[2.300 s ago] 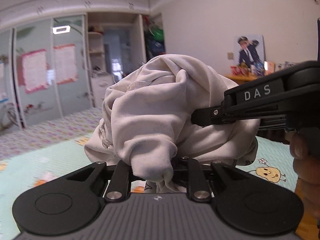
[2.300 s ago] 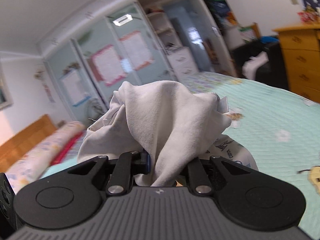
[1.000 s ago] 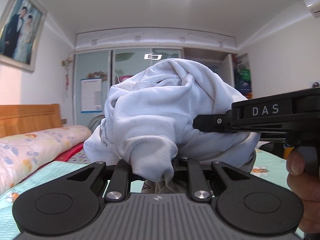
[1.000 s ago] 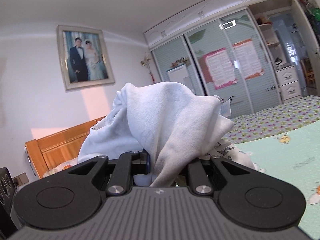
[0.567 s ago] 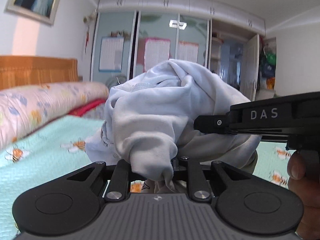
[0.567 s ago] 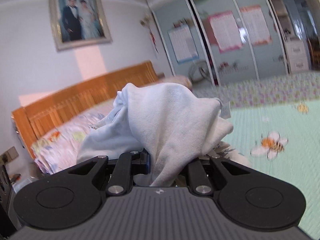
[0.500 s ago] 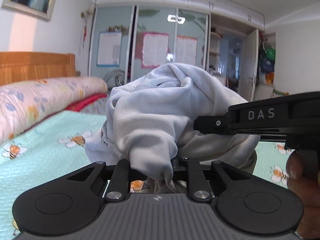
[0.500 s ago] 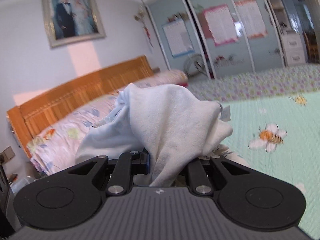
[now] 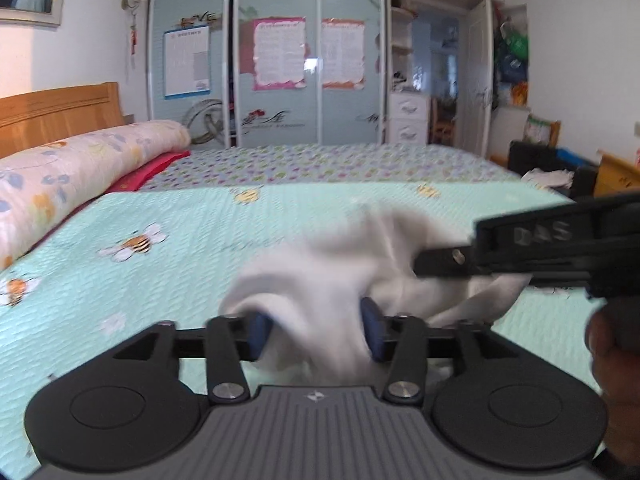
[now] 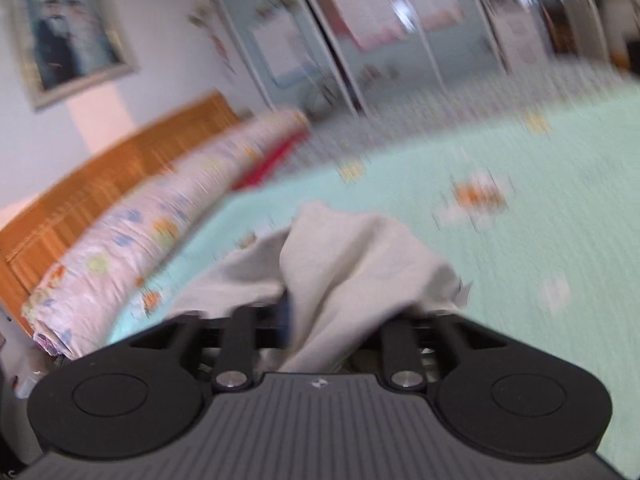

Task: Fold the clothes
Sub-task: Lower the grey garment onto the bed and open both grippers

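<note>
A light grey-white garment (image 9: pixel 340 280) sags in a blurred heap just above the mint bee-print bedspread (image 9: pixel 160 240). My left gripper (image 9: pixel 314 330) has its blue pads (image 9: pixel 256 330) spread apart, with cloth slipping down between them. The right gripper (image 9: pixel 424 262) reaches into the same cloth from the right in this view. In the right wrist view the garment (image 10: pixel 352 264) drapes over my right gripper (image 10: pixel 328 320); the frame is blurred and the cloth hides its pads.
A long floral pillow (image 9: pixel 60 176) lies along the wooden headboard (image 9: pixel 52 114) on the left. Sliding wardrobe doors (image 9: pixel 276 68) stand behind the bed. A wooden dresser (image 9: pixel 616 172) and dark bags are at the far right.
Both grippers dropped from head height toward the bed. The garment, bunched high between them before, has slumped low. The left gripper's jaws have spread apart from their tight pinch on the cloth.
</note>
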Available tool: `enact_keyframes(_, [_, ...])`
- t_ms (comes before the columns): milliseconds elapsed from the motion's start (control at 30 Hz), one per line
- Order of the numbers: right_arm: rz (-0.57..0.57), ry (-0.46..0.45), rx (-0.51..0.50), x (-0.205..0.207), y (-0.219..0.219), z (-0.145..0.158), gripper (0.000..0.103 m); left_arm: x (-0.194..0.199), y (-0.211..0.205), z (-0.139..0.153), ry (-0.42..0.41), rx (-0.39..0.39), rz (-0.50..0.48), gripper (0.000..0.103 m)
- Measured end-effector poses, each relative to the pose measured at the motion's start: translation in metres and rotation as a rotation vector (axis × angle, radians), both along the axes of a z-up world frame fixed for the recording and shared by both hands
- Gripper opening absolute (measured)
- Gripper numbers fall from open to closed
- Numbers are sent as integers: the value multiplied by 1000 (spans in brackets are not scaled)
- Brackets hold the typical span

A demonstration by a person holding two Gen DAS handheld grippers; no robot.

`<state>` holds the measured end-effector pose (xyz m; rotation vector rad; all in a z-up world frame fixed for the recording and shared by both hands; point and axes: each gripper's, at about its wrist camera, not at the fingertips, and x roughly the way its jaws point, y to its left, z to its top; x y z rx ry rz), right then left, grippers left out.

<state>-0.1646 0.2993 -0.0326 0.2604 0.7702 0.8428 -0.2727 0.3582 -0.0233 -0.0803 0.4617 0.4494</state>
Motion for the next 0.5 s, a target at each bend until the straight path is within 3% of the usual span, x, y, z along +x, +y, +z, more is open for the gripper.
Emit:
enact_keyframes(67, [-3,130,-16,1,-14,-21,71,-13,3,-3,-9,-24,33,71])
enact_keyframes(133, [-5,176,-35,-7,-29,-36,71,-26,8,-4,-27,-68,65,73])
enact_keyframes(267, [-14,186,-71,-25,-56,-48,71,-42,11,-4,-62,-149,78,73])
enact_keyframes(500, [-72,187,-11,-28,-85,-39,71,-37,1,-12,-48,-223,37,75])
